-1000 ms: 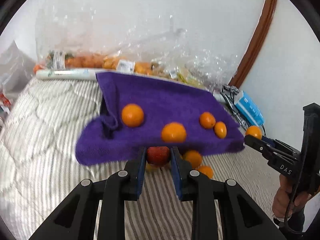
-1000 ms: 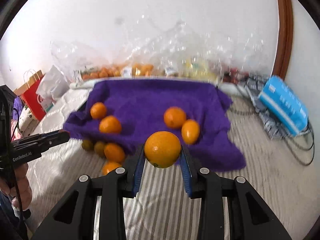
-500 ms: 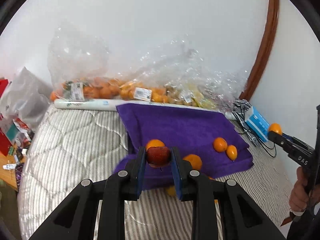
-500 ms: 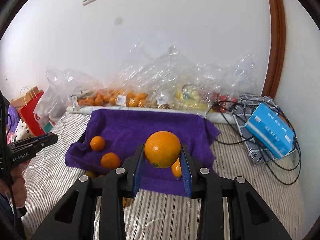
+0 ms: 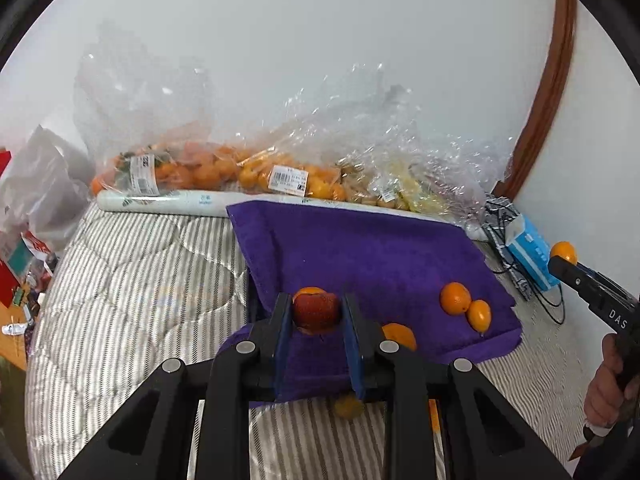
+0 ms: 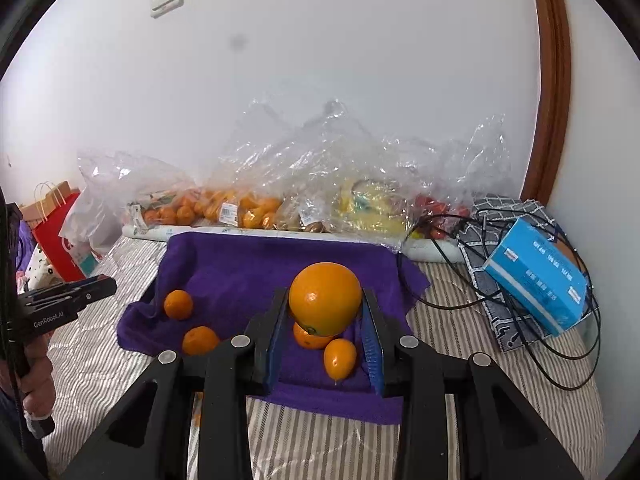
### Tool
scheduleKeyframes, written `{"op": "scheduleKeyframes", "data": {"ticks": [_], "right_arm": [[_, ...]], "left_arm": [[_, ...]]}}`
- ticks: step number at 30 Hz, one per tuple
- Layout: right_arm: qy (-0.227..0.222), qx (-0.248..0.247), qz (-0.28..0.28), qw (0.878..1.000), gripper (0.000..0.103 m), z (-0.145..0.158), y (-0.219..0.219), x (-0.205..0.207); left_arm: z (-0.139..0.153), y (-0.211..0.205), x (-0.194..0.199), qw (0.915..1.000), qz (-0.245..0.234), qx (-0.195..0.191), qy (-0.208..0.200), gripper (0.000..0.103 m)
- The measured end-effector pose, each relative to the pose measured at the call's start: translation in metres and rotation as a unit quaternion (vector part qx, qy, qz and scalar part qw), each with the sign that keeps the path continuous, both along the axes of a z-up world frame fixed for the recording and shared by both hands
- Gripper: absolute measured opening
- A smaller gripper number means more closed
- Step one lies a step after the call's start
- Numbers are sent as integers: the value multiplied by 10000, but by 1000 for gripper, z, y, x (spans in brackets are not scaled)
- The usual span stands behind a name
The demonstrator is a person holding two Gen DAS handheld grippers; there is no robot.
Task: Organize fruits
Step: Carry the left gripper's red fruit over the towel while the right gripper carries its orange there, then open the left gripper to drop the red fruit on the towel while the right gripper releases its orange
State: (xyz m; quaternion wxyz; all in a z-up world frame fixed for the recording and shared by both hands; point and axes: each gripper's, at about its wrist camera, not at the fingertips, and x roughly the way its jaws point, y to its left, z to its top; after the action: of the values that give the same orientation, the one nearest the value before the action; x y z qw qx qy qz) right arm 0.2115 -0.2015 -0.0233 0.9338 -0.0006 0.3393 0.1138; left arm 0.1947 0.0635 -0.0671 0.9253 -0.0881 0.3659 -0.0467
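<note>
- Striped quilt point(image 5: 132, 288) covers the bed; its near edge is cut off behind the gripper bodies in both views.
- Purple towel point(image 6: 256, 276) lies on the quilt, front-left corner rumpled; part of it is hidden by the fingers.
- Clear plastic bags point(image 6: 320, 168) line the wall, packed with orange and yellow fruit; contents blur behind the film, labels unreadable.
- Blue box point(image 6: 538, 280) sits on a patterned cloth to the right, black cables looped over it.
- Right gripper point(image 6: 326, 320) is clamped on a large orange point(image 6: 325, 298), held clear above the towel. It covers most of a smaller orange fruit behind it.
- Left gripper point(image 5: 316, 322) is closed tight on a red fruit point(image 5: 316, 310); what kind is hard to tell. An orange fruit peeks out behind it.
- Loose small oranges point(image 6: 178, 304) rest on the towel, well apart from both grippers; one more sits on the quilt, half hidden under the left fingers.
</note>
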Motion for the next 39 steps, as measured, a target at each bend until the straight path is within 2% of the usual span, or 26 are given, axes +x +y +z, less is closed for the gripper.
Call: {"op": "scheduleKeyframes", "data": {"ticks": [12, 16, 20, 24, 28, 32, 39], "right_arm": [[345, -251, -38, 9991, 34, -55, -1, 55], [420, -322, -88, 9986, 34, -72, -2, 64], [504, -394, -74, 9979, 34, -85, 0, 67], [507, -664, -61, 9965, 34, -94, 6, 68], [534, -806, -44, 9953, 34, -100, 9, 69], [584, -849, -34, 9947, 34, -106, 9, 70], [586, -793, -21, 9951, 34, -106, 8, 69]], "left_arm": [[-36, -18, 27, 9998, 14, -65, 164, 24], [-43, -21, 29, 9999, -36, -6, 160, 24], [-55, -20, 33, 9995, -60, -139, 260, 24], [-59, -21, 32, 9996, -143, -79, 241, 24], [-60, -18, 32, 9993, -162, -219, 261, 24], [-61, -17, 32, 9988, -202, -309, 336, 24], [-62, -19, 31, 9990, -167, -219, 362, 24]]}}
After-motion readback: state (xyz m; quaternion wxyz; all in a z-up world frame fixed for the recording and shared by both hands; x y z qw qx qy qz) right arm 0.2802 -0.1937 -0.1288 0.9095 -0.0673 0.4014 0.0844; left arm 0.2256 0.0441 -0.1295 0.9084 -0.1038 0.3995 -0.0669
